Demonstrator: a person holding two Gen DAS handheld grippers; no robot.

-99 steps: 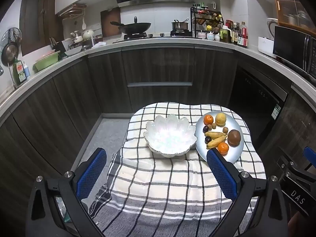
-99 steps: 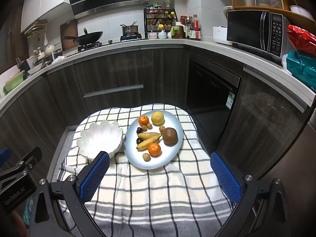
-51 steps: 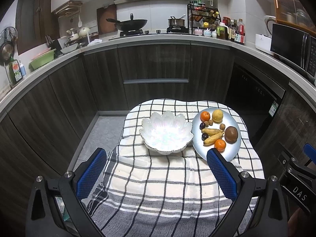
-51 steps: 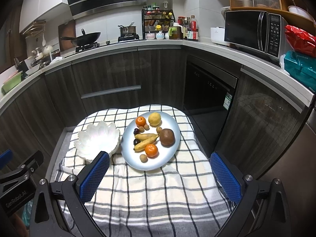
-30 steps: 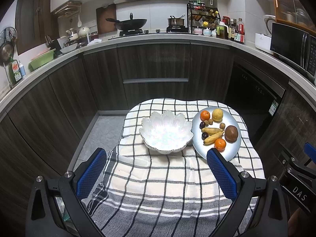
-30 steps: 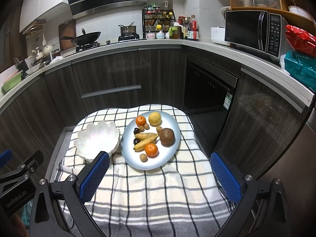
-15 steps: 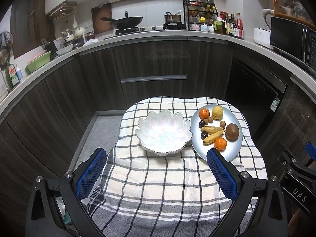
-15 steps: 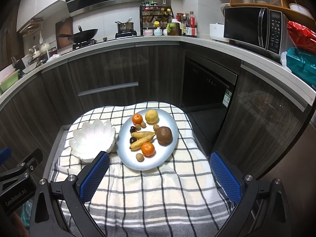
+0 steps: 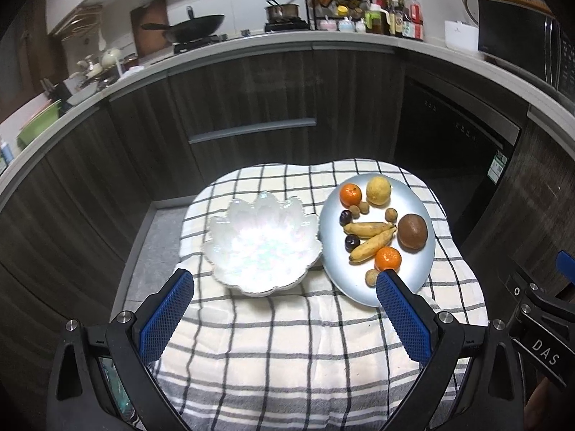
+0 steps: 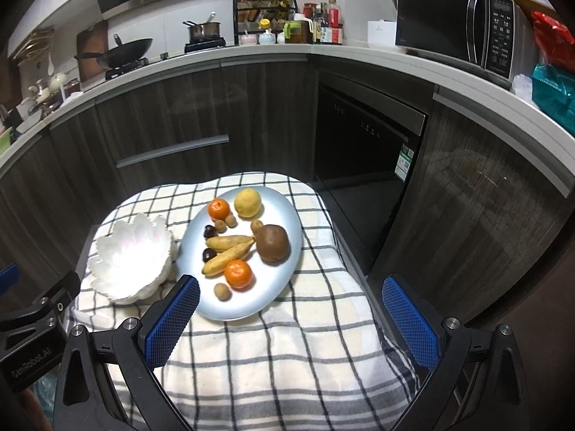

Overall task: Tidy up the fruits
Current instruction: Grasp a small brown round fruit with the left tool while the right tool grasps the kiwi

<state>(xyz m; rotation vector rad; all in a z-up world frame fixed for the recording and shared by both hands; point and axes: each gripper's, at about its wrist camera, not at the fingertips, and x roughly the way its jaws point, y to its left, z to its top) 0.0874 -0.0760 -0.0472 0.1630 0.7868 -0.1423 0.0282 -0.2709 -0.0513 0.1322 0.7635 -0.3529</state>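
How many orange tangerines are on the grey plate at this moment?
2. One tangerine sits at the far end of the plate, left of the yellow fruit. The other tangerine lies near the front, just beyond a small brown fruit. None seems hidden.

A home kitchen: wok (image 9: 196,28) on the stove, microwave (image 10: 456,28), spice rack (image 10: 264,3) and dark cabinets (image 9: 251,93) line the counter.

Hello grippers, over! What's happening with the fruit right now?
Left gripper and right gripper open, holding nothing. All fruit on the grey plate; white bowl empty. Nothing in the way.
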